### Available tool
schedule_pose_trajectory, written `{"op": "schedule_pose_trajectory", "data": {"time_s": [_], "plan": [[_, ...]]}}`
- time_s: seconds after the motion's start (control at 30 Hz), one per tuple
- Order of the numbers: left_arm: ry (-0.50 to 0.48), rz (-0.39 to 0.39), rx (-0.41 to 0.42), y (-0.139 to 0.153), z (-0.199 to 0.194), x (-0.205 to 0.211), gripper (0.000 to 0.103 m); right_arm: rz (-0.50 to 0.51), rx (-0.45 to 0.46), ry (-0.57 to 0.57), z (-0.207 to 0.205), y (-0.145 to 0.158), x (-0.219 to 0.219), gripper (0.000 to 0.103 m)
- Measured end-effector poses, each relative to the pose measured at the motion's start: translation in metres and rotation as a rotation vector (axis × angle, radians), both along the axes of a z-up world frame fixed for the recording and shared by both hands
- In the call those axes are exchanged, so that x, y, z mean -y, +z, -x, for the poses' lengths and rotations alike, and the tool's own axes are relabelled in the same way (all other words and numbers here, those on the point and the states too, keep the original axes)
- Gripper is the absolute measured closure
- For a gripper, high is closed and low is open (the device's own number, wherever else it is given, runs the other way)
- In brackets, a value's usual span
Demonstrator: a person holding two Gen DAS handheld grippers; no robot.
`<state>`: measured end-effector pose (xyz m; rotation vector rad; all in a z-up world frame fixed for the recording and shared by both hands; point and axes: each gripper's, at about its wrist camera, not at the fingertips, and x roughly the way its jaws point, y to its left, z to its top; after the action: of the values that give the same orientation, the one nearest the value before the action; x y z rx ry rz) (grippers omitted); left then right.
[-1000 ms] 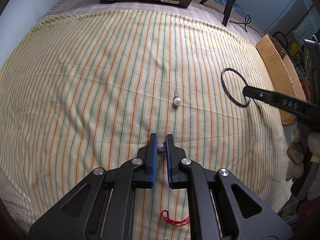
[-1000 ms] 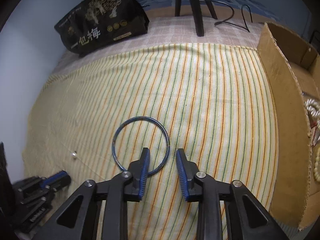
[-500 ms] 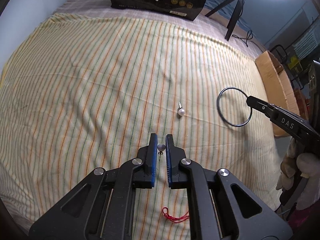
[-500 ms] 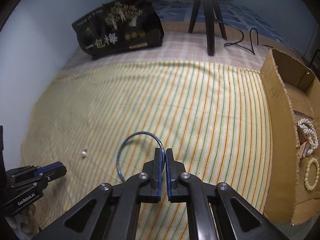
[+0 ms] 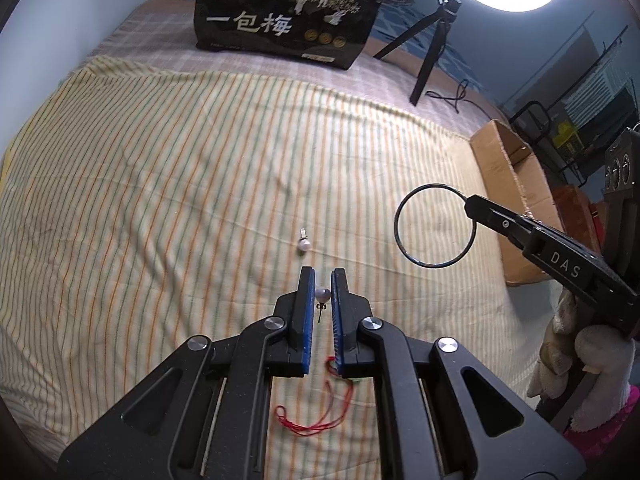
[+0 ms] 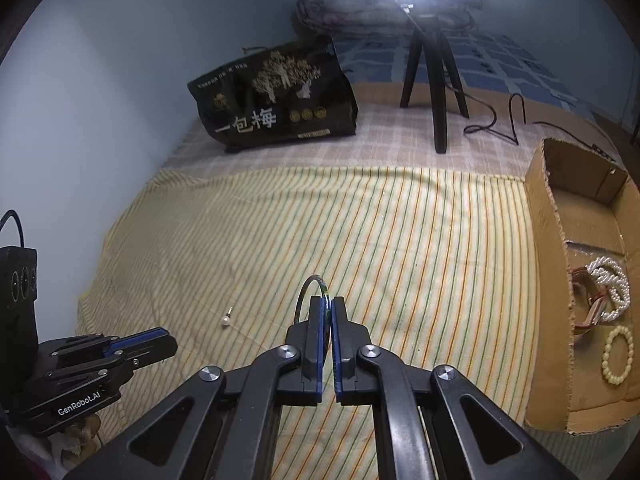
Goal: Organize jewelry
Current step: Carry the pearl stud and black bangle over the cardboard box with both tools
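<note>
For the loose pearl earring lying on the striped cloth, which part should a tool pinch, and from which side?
Grip the round pearl of the loose earring, coming from above. Its thin post lies flat on the striped cloth, too slight to pinch.

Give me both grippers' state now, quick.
Left gripper: shut on a pearl earring.
Right gripper: shut on the thin bangle.

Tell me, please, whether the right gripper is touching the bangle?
Touching: the left wrist view shows the right gripper pinching the bangle's rim, holding it above the striped cloth.
</note>
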<state>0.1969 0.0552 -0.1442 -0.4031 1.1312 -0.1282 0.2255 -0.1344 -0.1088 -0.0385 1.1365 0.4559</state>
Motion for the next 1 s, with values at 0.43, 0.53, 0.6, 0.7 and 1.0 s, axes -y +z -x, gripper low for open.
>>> {"op": "schedule_pose_trajectory", "data": {"time_s": [0.43, 0.53, 0.6, 0.7, 1.0], "plan": [[-0.043, 0.032, 0.057, 0.03, -0.007, 0.033, 0.097, -0.028, 0.087, -0.027, 0.009, 0.043, 0.035, 0.102], [-0.06, 0.033, 0.066, 0.035, -0.009, 0.044, 0.097, -0.029, 0.106, -0.043, 0.011, 0.051, 0.049, 0.102], [-0.072, 0.034, 0.073, 0.038, -0.011, 0.052, 0.097, -0.03, 0.119, -0.06, 0.011, 0.056, 0.061, 0.102], [-0.09, 0.029, 0.087, 0.044, -0.013, 0.065, 0.097, -0.024, 0.143, -0.089, 0.012, 0.066, 0.081, 0.102], [-0.158, 0.045, 0.122, 0.06, -0.025, 0.114, 0.097, -0.012, 0.19, -0.191, 0.016, 0.089, 0.143, 0.102]]}}
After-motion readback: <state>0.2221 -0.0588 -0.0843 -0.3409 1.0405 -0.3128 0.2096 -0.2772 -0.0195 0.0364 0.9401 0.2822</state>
